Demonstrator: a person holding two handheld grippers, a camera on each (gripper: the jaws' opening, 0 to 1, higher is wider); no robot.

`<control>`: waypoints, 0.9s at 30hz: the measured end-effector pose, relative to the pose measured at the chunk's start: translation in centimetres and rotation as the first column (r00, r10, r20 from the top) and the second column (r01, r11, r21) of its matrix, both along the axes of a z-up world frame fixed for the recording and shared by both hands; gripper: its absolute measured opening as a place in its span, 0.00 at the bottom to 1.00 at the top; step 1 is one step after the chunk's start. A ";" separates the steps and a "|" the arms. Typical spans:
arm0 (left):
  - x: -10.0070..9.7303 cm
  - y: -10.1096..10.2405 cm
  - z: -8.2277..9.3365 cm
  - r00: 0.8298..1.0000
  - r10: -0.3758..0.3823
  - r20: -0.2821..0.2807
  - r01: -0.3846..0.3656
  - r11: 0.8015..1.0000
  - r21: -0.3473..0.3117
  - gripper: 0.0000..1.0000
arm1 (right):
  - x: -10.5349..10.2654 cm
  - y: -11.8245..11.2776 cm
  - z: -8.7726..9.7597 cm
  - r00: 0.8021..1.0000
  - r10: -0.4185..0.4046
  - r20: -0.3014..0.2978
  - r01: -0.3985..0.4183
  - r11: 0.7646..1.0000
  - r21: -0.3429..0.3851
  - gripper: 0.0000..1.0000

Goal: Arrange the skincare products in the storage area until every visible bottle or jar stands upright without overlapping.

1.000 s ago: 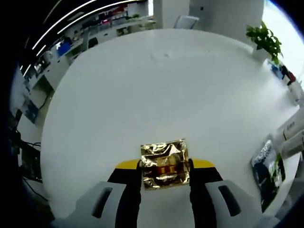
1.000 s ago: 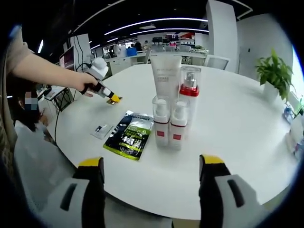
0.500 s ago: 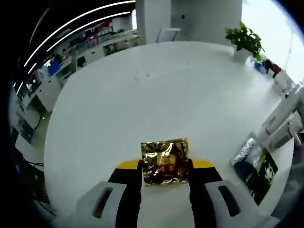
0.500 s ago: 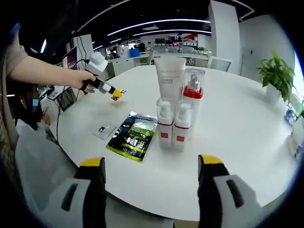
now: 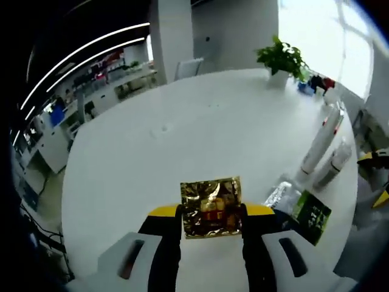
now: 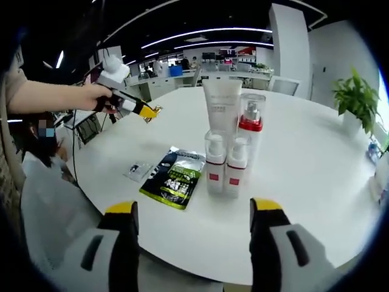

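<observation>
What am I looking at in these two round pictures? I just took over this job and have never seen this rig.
No robot arm here: a person holds a two-jaw gripper in each hand, and a fisheye camera rides on each, looking along its jaws.

In the left gripper view, the left gripper is shut on a gold foil sachet, held above the white round table.

In the right gripper view, the right gripper is open and empty. Before it stand a white tube, a red-collared pump bottle and two small white bottles, all upright. A green-black packet and a small clear sachet lie flat beside them. At the left of this view, the person's hand holds up the left gripper.
</observation>
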State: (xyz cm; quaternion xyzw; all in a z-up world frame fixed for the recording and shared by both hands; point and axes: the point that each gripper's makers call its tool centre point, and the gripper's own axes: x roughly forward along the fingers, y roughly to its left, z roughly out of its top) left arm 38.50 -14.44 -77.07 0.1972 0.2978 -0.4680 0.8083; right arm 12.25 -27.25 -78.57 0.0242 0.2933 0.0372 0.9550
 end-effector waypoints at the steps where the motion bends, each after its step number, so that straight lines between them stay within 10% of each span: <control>1: -0.4 0.0 0.2 1.000 -0.015 0.007 0.015 1.000 0.002 0.36 | 0.0 -0.1 0.1 1.000 -0.002 0.003 0.002 1.000 0.000 0.73; 14: -5.9 0.1 4.0 0.986 -0.142 0.089 0.143 0.990 -0.006 0.36 | 0.0 0.0 1.7 0.999 0.010 0.040 -0.011 1.000 0.024 0.71; 27: -11.7 -0.7 6.6 0.961 -0.232 0.150 0.235 0.972 -0.005 0.36 | 4.2 5.6 7.2 0.984 0.117 0.135 -0.150 0.953 0.263 0.32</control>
